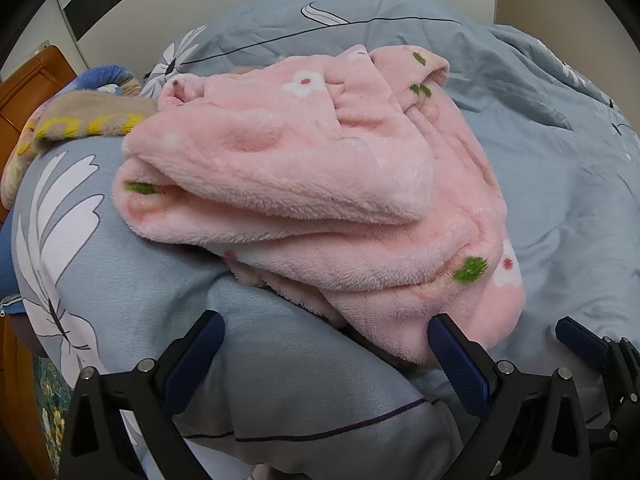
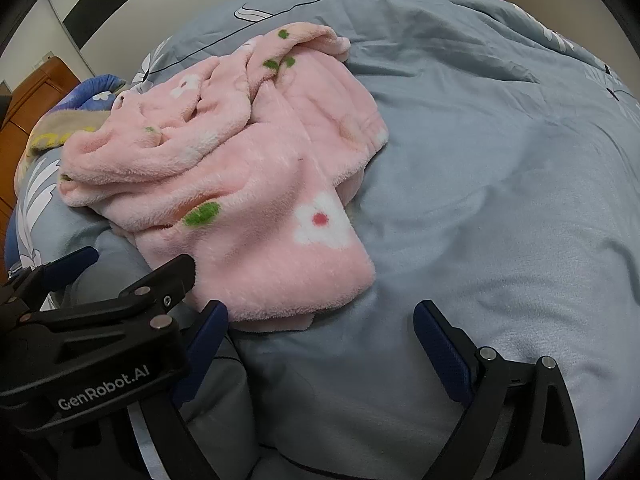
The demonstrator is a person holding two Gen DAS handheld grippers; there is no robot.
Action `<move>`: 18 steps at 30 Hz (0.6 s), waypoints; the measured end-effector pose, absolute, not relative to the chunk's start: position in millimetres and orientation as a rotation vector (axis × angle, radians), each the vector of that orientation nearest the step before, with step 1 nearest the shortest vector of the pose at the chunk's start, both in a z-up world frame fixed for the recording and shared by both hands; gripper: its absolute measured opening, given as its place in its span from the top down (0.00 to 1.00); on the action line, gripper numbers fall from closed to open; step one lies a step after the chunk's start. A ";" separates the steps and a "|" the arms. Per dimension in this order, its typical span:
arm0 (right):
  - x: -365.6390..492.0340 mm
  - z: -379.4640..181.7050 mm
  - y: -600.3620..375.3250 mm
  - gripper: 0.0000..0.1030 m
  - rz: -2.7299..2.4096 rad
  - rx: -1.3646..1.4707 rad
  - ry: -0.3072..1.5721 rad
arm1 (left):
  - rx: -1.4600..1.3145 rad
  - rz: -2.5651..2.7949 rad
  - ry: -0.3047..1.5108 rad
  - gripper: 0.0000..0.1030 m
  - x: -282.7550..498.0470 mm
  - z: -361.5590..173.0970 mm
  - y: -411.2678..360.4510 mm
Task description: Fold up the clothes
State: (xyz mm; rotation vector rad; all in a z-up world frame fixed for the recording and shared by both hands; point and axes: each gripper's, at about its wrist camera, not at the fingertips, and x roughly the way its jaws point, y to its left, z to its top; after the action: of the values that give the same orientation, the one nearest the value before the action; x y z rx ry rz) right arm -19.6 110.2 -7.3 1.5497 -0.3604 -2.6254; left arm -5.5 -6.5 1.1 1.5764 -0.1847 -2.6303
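Observation:
A pink fleece garment (image 1: 304, 184) with white flowers and green leaves lies bunched and partly folded on the grey-blue bed cover (image 1: 560, 208). It also shows in the right wrist view (image 2: 248, 184). My left gripper (image 1: 326, 344) is open and empty, just in front of the garment's near edge. My right gripper (image 2: 320, 332) is open and empty, its fingers on either side of the garment's near corner, above the cover. The left gripper (image 2: 136, 268) also shows at the left of the right wrist view.
A beige and yellow blanket (image 1: 88, 120) and a blue cloth (image 1: 104, 74) lie at the far left. A wooden headboard (image 1: 32, 80) stands behind them. The bed cover (image 2: 500, 200) stretches to the right. A white wall is behind the bed.

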 end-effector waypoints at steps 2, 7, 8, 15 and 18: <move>-19.6 -6.3 110.2 0.08 -2.625 1.550 -0.361 | 1.573 -2.631 -0.186 0.00 -4.8 0.9 -5.4; -19.0 -3.7 109.4 0.08 -2.625 1.554 -0.365 | 1.569 -2.630 -0.188 0.00 -4.5 -0.3 -4.3; -18.8 -3.6 109.3 0.08 -2.625 1.554 -0.365 | 1.569 -2.630 -0.189 0.00 -4.4 -0.2 -4.6; -20.4 -5.4 109.6 0.08 -2.621 1.557 -0.365 | 1.568 -2.628 -0.197 0.00 -4.1 -0.1 -5.7; -20.3 -6.1 109.6 0.08 -2.619 1.559 -0.363 | 1.569 -2.625 -0.202 0.00 -4.3 -0.2 -5.2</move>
State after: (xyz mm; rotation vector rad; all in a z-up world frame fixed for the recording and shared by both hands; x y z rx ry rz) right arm -20.3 109.6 -6.1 1.5591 -0.3633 -2.6186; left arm -4.3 -5.2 -0.2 1.5692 -0.2022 -2.6255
